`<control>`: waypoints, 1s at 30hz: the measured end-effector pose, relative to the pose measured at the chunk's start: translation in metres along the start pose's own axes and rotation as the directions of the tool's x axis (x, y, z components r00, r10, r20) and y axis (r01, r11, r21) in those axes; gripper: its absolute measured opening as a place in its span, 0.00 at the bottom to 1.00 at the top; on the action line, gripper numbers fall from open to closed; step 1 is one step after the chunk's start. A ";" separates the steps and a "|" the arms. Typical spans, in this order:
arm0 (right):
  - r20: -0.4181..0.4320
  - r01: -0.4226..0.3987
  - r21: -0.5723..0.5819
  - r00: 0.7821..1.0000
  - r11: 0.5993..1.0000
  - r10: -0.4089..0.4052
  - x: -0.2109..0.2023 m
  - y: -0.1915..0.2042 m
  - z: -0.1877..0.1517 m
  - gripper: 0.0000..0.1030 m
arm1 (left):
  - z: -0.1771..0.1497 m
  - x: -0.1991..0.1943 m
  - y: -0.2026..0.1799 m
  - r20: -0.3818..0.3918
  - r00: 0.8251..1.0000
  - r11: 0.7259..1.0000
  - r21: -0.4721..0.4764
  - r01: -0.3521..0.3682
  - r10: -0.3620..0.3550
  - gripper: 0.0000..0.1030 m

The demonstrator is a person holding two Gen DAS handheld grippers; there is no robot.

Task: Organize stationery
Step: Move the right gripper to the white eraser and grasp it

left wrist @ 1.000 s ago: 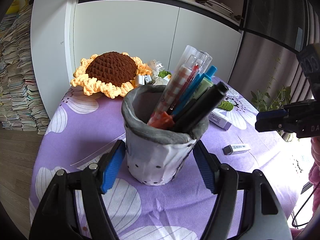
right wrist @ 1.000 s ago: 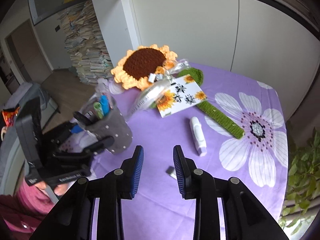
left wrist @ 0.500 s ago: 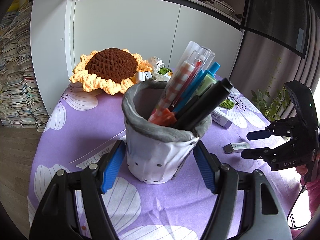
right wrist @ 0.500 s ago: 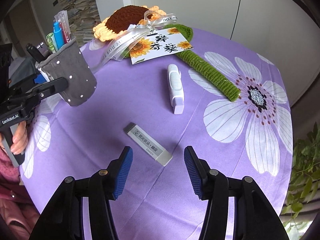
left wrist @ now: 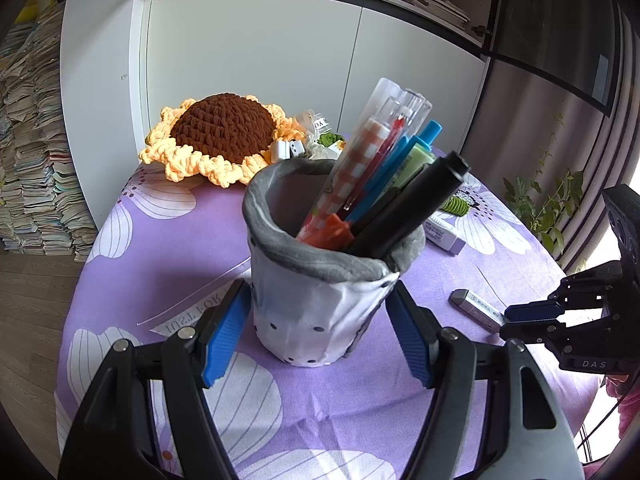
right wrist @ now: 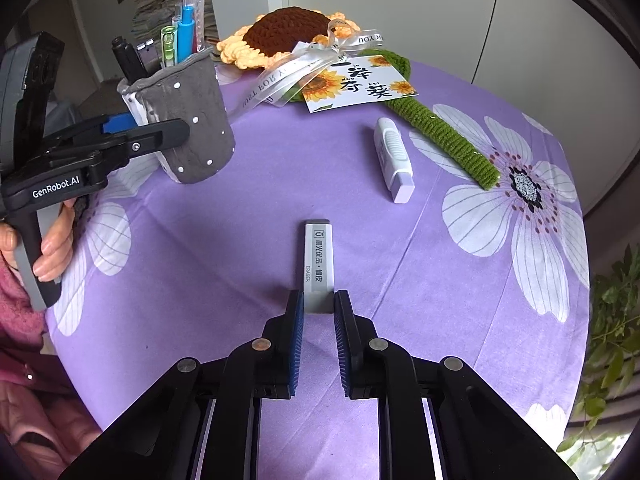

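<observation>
My left claw (left wrist: 318,336) grips the pen holder (left wrist: 320,280) by its sides, both pads pressed to the fabric; pens (left wrist: 384,184) stand in it, leaning right. The holder sits on the purple tabletop (right wrist: 260,184), in front of a crocheted sunflower (left wrist: 220,136). Right of the holder lies a white correction tape (right wrist: 394,158). Nearer me than the holder, my right claw (right wrist: 318,302) has just been closing and now stands narrow, pinching the near end of the eraser (right wrist: 318,256), which lies flat on the tabletop.
</observation>
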State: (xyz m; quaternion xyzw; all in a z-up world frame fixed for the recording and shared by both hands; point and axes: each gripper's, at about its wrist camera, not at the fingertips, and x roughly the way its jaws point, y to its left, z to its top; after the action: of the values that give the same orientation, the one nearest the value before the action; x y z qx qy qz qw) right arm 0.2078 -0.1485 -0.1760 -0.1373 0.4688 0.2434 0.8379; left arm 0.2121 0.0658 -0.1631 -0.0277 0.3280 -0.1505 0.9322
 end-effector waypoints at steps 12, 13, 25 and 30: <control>0.037 0.009 0.076 0.999 0.997 -0.012 0.006 -0.002 -0.005 0.16 | 0.000 0.000 0.000 -0.003 1.000 1.000 0.000 0.000 0.000 0.67; 0.050 0.008 0.081 0.999 0.997 -0.012 0.003 -0.002 -0.005 0.16 | 0.000 0.001 0.000 -0.003 1.000 1.000 0.001 -0.001 0.001 0.67; 0.373 -0.190 0.015 0.912 0.982 0.171 -0.102 0.021 0.062 0.15 | 0.000 0.000 0.000 -0.003 1.000 1.000 0.001 -0.001 0.001 0.67; 0.427 -0.212 -0.063 0.878 0.975 0.219 -0.112 0.051 0.102 0.06 | 0.000 0.000 0.001 -0.014 1.000 1.000 0.002 -0.002 0.002 0.65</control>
State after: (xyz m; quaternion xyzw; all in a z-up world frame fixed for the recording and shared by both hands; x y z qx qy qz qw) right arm 0.2038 -0.0899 -0.0276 -0.0330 0.2825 0.3627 0.8874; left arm 0.2128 0.0666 -0.1631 -0.0255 0.3344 -0.1502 0.9300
